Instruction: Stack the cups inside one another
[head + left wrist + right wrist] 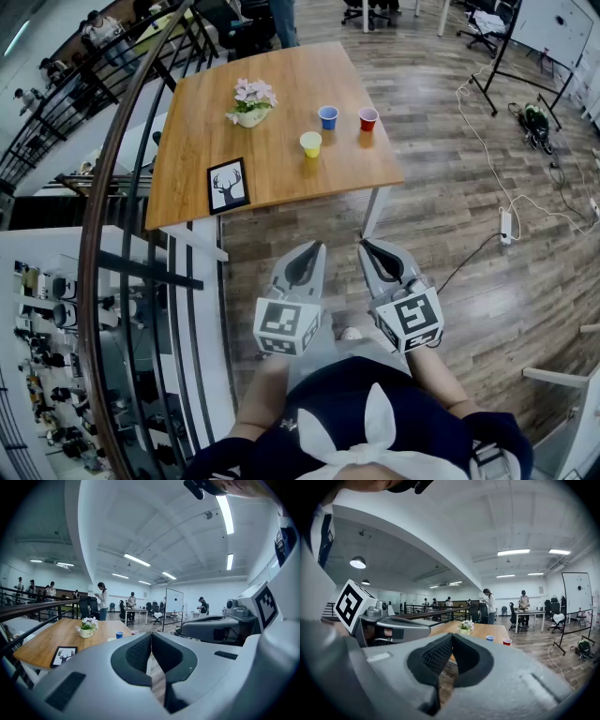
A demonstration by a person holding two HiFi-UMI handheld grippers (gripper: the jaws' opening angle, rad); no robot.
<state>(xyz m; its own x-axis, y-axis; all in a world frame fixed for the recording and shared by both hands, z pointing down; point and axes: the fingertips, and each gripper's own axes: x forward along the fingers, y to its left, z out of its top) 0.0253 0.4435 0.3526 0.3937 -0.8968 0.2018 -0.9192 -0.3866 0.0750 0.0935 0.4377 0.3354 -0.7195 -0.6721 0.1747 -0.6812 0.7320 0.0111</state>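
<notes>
- The yellow cup (310,143), blue cup (327,116) and red cup (368,118) stand apart on the wooden table (281,183). None is nested, so all the stacking is left.
- My left gripper (312,251) and right gripper (370,251) are both pressed together and empty, well short of the table.

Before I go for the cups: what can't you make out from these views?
- Cup contents: head view; yellow cup, blue cup and red cup are too small.
- Yellow cup: right gripper view; hidden behind the right tongs.
- Table, left edge: head view; crossed by railing bars.
</notes>
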